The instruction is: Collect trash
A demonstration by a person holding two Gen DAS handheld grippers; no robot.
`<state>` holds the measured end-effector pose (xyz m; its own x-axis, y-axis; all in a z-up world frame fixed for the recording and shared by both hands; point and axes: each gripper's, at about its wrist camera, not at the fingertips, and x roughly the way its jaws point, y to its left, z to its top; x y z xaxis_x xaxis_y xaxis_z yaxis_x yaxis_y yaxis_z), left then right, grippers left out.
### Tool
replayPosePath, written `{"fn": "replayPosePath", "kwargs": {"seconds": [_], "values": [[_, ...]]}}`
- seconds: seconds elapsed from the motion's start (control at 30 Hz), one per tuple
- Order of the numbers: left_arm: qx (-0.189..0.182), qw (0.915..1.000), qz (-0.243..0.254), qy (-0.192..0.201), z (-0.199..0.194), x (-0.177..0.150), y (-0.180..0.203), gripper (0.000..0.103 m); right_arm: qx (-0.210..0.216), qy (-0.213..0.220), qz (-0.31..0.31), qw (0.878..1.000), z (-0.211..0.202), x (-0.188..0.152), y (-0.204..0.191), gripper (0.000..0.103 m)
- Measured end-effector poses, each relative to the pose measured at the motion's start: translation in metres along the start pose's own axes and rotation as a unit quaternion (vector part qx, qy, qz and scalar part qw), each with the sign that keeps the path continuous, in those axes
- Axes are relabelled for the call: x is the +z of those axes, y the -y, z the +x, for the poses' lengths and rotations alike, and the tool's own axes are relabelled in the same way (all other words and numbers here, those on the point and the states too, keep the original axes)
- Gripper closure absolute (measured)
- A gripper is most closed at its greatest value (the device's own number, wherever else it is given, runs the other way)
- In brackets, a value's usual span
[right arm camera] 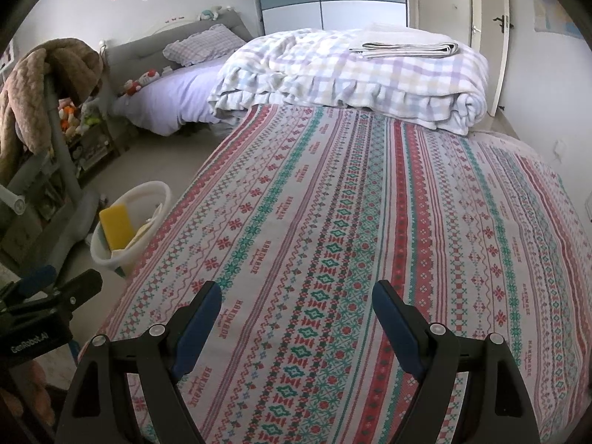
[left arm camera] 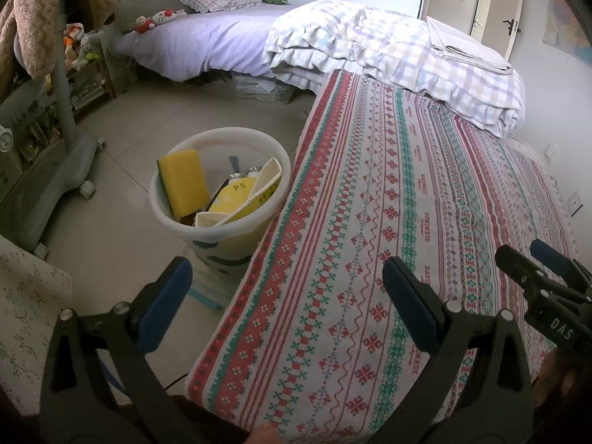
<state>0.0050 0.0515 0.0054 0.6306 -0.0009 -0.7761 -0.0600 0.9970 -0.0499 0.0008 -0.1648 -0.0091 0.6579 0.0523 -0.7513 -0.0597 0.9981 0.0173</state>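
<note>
A white trash bucket (left arm camera: 222,137) stands on the floor against the left edge of the patterned bed cover (left arm camera: 388,203). It holds a yellow sponge (left arm camera: 183,183), a yellow packet (left arm camera: 236,196) and white cartons. It also shows in the right wrist view (right arm camera: 159,187) with the sponge (right arm camera: 116,227). My left gripper (left arm camera: 285,273) is open and empty, over the cover's left edge near the bucket. My right gripper (right arm camera: 296,296) is open and empty above the cover; it also shows at the right of the left wrist view (left arm camera: 525,251).
A folded checked quilt (right arm camera: 351,74) with a folded sheet (right arm camera: 407,49) lies at the far end of the cover. A second bed (left arm camera: 207,37) with a pillow stands beyond. A grey wheeled stand (left arm camera: 63,111) draped with a brown blanket is on the left.
</note>
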Motion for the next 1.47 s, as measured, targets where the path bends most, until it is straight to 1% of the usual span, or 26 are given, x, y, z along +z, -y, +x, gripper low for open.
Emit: {"fn": "replayPosePath", "kwargs": {"seconds": [1.0,1.3,1.47], "values": [[-0.003,1.0000,-0.002,-0.001,-0.001,0.000,0.001,0.001,0.002,0.000,-0.005,1.000,0.000,0.001,-0.005,0.018],[-0.004,0.9999,-0.013,-0.004,0.000,-0.002,-0.003,0.001,0.007,0.003,-0.009,1.000,-0.002,0.001,-0.009,0.018],[-0.017,0.9998,-0.010,-0.010,0.001,-0.001,-0.002,0.001,0.011,-0.003,-0.007,1.000,0.002,0.000,-0.008,0.018]]}}
